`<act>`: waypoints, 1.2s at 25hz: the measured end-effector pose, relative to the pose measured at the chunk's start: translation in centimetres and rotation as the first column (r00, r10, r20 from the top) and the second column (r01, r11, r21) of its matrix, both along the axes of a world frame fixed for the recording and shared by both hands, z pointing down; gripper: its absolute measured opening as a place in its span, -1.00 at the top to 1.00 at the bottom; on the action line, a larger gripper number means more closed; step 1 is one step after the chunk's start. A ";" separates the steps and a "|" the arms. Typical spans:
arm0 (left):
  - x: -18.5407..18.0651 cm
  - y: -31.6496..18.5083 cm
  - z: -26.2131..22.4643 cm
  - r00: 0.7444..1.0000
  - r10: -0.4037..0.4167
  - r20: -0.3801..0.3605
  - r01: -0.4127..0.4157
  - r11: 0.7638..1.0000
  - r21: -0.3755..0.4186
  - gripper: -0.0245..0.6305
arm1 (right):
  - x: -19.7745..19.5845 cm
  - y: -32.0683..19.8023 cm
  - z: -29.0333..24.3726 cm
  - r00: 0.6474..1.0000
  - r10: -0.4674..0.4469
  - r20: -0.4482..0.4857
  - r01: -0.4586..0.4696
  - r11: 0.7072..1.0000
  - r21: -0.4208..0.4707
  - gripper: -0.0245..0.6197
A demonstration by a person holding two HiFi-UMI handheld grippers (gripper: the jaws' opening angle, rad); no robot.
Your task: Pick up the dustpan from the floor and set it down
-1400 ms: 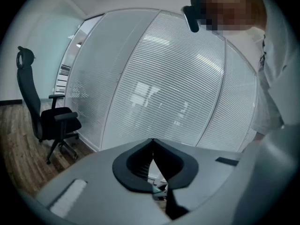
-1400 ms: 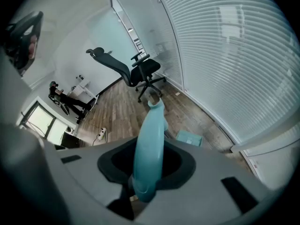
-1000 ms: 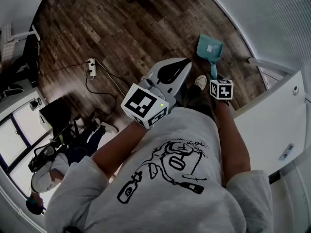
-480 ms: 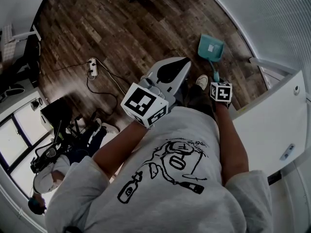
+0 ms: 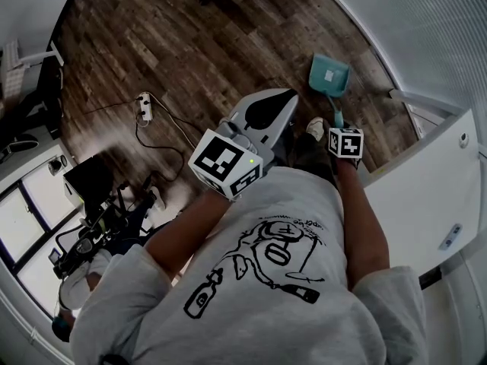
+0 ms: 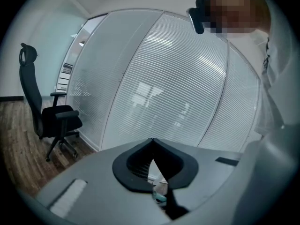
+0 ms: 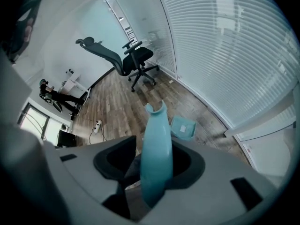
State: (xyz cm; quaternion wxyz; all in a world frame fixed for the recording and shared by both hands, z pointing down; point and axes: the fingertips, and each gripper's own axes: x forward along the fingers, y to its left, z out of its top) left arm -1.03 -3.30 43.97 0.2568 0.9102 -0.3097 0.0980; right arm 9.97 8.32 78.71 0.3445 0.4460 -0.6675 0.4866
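The teal dustpan (image 5: pixel 329 74) rests with its pan on the wooden floor near the glass wall. Its long handle (image 5: pixel 336 115) rises toward my right gripper (image 5: pixel 339 126). In the right gripper view the handle (image 7: pixel 156 149) stands upright between the jaws, with the pan (image 7: pixel 183 127) on the floor beyond. The jaws of my right gripper (image 7: pixel 154 146) have just been opening. A gap shows on the handle's left side, so it stands loose between them. My left gripper (image 5: pixel 275 105) hangs over the floor to the left, and in its own view this gripper (image 6: pixel 152 143) is shut on nothing.
A slatted glass wall (image 5: pixel 426 29) and a white panel (image 5: pixel 426 196) close off the right side. A power strip with cables (image 5: pixel 142 106) lies on the floor at left. An office chair (image 7: pixel 133 57) stands further down the room. My shoe (image 5: pixel 314 128) is beside the handle.
In the head view the dustpan and both grippers stay where they were. Only the person and gear at the lower left have shifted.
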 end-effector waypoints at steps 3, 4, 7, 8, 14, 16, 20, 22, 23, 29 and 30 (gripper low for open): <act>0.1 0.0 -0.3 1.000 0.001 -0.002 -0.001 1.000 0.002 0.92 | 0.0 0.2 0.1 1.000 0.004 0.006 -0.004 1.000 -0.016 0.36; 0.2 0.0 -0.3 1.000 0.001 -0.003 -0.001 1.000 0.003 0.92 | 0.0 0.3 0.2 1.000 0.006 0.010 -0.005 1.000 -0.018 0.33; 0.3 -0.1 -0.5 1.000 0.001 -0.006 -0.001 1.000 0.009 0.92 | 0.2 0.1 0.1 1.000 0.005 0.019 -0.005 1.000 -0.014 0.28; 0.3 -0.1 -0.6 1.000 0.001 -0.007 -0.001 1.000 0.011 0.92 | 0.3 0.0 -0.1 1.000 0.006 0.014 -0.006 1.000 -0.011 0.28; 0.3 0.1 -1.1 1.000 0.002 -0.012 -0.001 1.000 0.022 0.92 | 0.9 -0.8 -1.3 1.000 0.012 0.006 -0.012 1.000 0.023 0.28; 0.3 0.2 -1.4 1.000 0.002 -0.013 -0.002 1.000 0.026 0.92 | 1.1 -1.2 -1.9 1.000 0.014 0.006 -0.014 0.999 0.040 0.28; 0.4 0.3 -2.1 1.000 0.002 -0.019 -0.001 0.999 0.042 0.92 | 1.4 -1.8 -3.4 1.000 0.020 0.014 -0.021 0.997 0.074 0.29; 0.4 0.2 -2.5 1.000 0.002 -0.021 -0.001 0.999 0.050 0.92 | 1.7 -2.4 -4.2 1.000 0.018 0.013 -0.019 0.996 0.092 0.29; 0.4 0.2 -2.7 1.000 0.003 -0.021 -0.002 0.999 0.055 0.92 | 1.8 -2.7 -4.6 1.000 0.018 0.012 -0.020 0.995 0.102 0.29; 0.4 -0.2 -4.0 0.999 -0.001 -0.032 0.004 0.997 0.082 0.92 | 2.5 -4.7 -8.5 1.000 0.014 0.010 -0.015 0.982 0.189 0.30; 0.3 -0.3 -4.2 0.999 -0.002 -0.033 0.005 0.996 0.087 0.92 | 2.5 -5.0 -9.5 1.000 0.014 0.011 -0.016 0.978 0.208 0.32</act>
